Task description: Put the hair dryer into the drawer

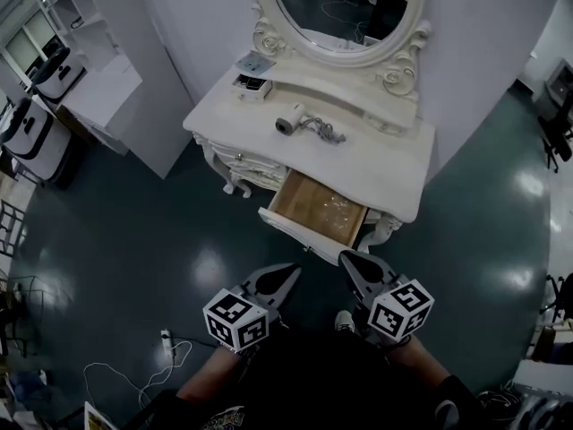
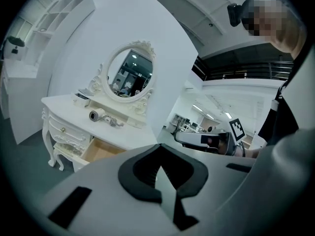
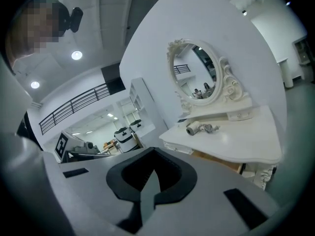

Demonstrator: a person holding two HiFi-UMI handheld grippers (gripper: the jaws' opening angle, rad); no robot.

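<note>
Plainly nothing grasped yet: see the left gripper (image 1: 288, 274) and the right gripper (image 1: 351, 262), each with fingers clenched tip to tip, empty, and well short of the white tabletop (image 1: 385, 173). Look far ahead of the fingers for the hair dryer (image 1: 291, 124), lying on its side on that tabletop with its cord (image 1: 327, 133) bunched just beside it, toward the right gripper's side. Find the drawer (image 1: 318, 206) between fingers and dryer, pulled out and seemingly bare inside.

Likely to go wrong first: arriving with fingers shut and shoving the dryer back toward the base of the mirror (image 1: 345, 7) instead of taking it. Open up before closing in. Expect a round, smooth barrel to roll or squirt out of a shallow pinch, so take it squarely across the body.

Mind the cord. Could trail behind, catch on the tabletop's carved edge, or hang over the drawer front and drag the dryer back out. Lower it in along with the body.

Watch the drawer's front edge too, the part nearest the fingers. Easy to knock on the reach over it and push partly shut.

Beware the small box (image 1: 253, 85), ahead and to the left of the left fingers, near enough to the dryer to be swept by a wide approach. Cannot tell whether the plug is connected anywhere.
</note>
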